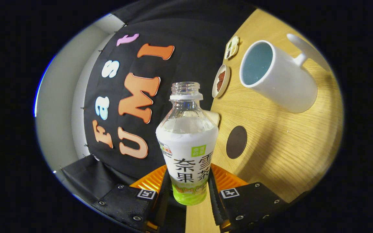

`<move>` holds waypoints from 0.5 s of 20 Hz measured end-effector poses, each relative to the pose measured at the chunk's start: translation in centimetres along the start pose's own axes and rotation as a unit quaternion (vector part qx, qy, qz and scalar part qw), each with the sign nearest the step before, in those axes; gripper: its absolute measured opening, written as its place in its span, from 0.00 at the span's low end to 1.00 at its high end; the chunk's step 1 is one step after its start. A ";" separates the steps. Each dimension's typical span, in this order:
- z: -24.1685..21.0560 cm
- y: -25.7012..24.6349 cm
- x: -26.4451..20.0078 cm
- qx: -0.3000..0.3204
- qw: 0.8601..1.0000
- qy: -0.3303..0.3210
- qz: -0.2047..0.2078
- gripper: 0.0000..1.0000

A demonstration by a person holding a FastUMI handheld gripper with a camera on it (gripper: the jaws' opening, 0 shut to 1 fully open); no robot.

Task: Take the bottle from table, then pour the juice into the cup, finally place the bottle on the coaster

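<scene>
We have the bottle (187, 142) in our gripper (188, 191). The two fingers press on its lower part, one on each side, so the claw is clamped on the bottle. The cap is off and the mouth is open at the top. The bottle looks clear near the neck, and a white label hides the rest, so we cannot tell how much juice is inside.

The whole view is tipped to one side. The table (280, 152) looks slanted and the cup seems to lean, so we think we are tilting the bottle, and it looks lifted off the table. That means the first step, taking the bottle, looks done.

Let us use the bottle as our marker. The white cup (278, 77) is beyond the bottle and off to one side, well apart from it. We can see into the cup. The inside looks pale blue and we cannot tell if any juice is in there. The mouth of the bottle is not over the cup, so we think the pouring is either yet to come or not finished.

The dark round coaster (236, 142) lies on the table just beside the bottle, between the bottle and the cup. Nothing stands on it, so putting the bottle there is not done yet.

Beyond the bottle, near the cup, we also see a small round dish (221, 81) with something brown on it, and another small flat thing (232, 47) farther on.
</scene>
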State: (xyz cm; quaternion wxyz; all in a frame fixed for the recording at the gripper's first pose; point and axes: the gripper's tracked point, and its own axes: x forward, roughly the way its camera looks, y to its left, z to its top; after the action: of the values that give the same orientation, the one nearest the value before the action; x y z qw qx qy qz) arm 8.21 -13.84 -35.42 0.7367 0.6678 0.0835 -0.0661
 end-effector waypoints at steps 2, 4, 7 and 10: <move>0.1 0.5 0.9 0.023 1.000 -0.008 0.003 0.58; 0.7 1.0 1.1 0.042 0.999 -0.014 0.006 0.58; 1.4 1.3 1.0 0.070 0.997 -0.022 0.006 0.58; 1.8 1.7 0.8 0.107 0.994 -0.029 0.015 0.58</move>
State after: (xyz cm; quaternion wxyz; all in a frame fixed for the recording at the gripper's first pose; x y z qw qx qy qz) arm 9.41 -15.42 -33.81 0.6643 0.7416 0.0442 -0.0826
